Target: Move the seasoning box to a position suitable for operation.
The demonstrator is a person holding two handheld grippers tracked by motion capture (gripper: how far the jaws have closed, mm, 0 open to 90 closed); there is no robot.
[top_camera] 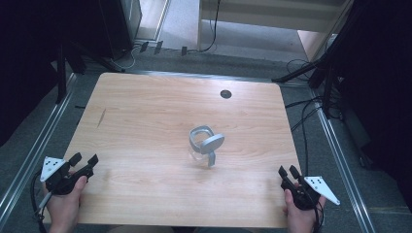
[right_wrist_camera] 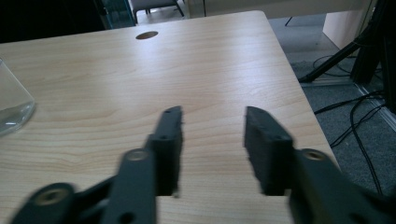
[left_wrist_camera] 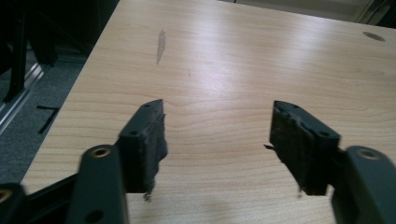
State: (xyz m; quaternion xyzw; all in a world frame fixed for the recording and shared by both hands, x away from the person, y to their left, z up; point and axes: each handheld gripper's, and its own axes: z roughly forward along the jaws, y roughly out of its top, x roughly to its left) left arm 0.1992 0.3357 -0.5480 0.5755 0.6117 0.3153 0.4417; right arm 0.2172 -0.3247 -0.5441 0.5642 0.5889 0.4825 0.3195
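A clear glass [top_camera: 200, 151] stands at the middle of the wooden table [top_camera: 145, 107]. A grey ring-shaped piece [top_camera: 199, 135] sits at its top, and a grey round-headed tool [top_camera: 212, 144] leans out of it to the right. In the right gripper view the glass [right_wrist_camera: 11, 100] shows at the left edge. My left gripper [top_camera: 83, 159] rests open at the table's near left edge, its fingers [left_wrist_camera: 147, 135] wide apart over bare wood. My right gripper [top_camera: 287, 170] is open at the near right edge, with nothing between its fingers [right_wrist_camera: 170, 135]. Both are far from the glass.
A round dark hole [top_camera: 225, 93] lies in the tabletop at the far side, right of centre. A dark streak [top_camera: 101, 118] marks the wood at the left. Cables [top_camera: 306, 111] and dark stand legs [top_camera: 301, 73] lie on the floor beyond the right edge.
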